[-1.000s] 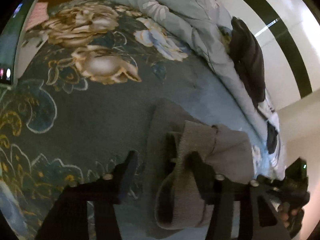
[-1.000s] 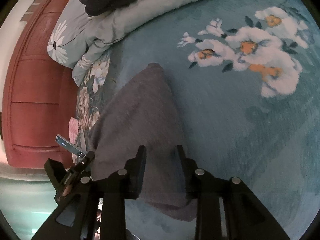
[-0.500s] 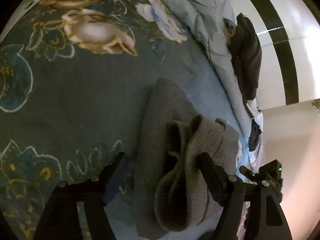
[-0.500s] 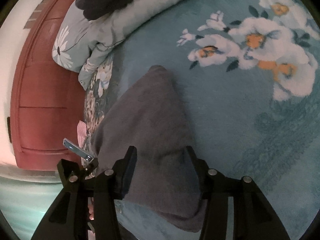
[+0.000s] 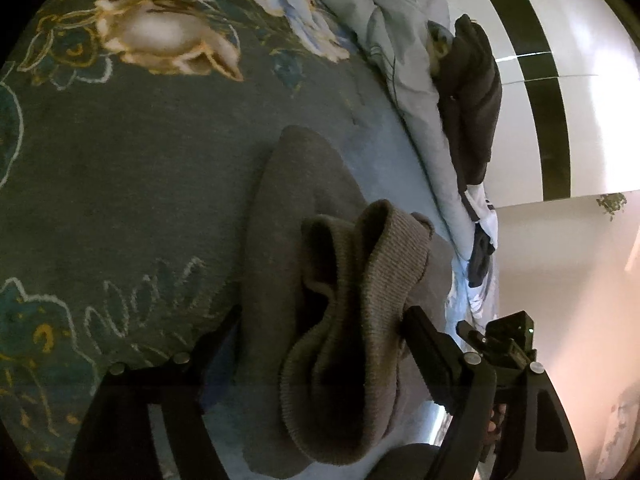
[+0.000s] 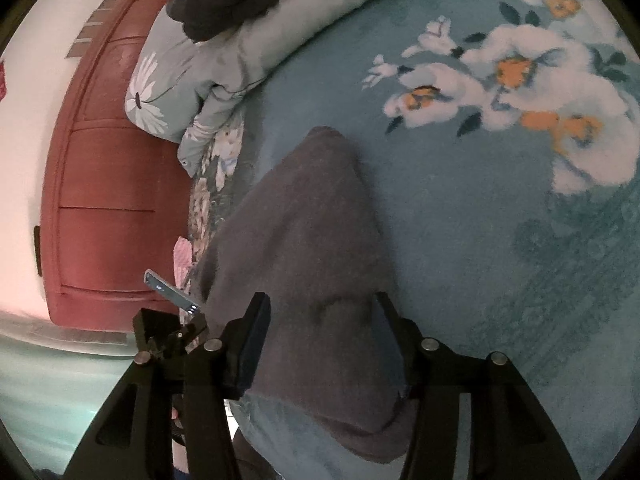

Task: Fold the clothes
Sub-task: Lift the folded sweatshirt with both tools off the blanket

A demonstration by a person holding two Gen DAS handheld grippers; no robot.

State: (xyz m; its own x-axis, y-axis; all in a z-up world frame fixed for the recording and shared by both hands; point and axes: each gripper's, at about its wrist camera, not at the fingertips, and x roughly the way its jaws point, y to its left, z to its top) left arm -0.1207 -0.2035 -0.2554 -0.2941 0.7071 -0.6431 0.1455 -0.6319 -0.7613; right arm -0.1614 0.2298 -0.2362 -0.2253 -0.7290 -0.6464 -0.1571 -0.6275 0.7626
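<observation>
A grey knit sweater (image 5: 288, 216) lies folded on the teal floral blanket (image 5: 132, 184). Its ribbed sleeve end (image 5: 360, 304) is bunched on top of the near part. My left gripper (image 5: 320, 336) is open, its two fingers standing wide on either side of that ribbed bunch. From the right wrist the same sweater (image 6: 304, 224) shows as a smooth dark slab on the blanket (image 6: 480, 208). The right gripper (image 6: 324, 332) is open and straddles the sweater's near end without pinching it. Each gripper appears at the edge of the other's view.
A pale floral duvet (image 5: 400, 64) is heaped along the far side with a dark garment (image 5: 472, 96) on it. A red wooden headboard (image 6: 100, 168) stands to the left in the right wrist view. A white wall with black stripes (image 5: 552, 128) lies beyond the bed.
Both grippers have opened wider and let the sweater settle on the blanket. The left camera has shifted so the ribbed sleeve end fills more of its view.
</observation>
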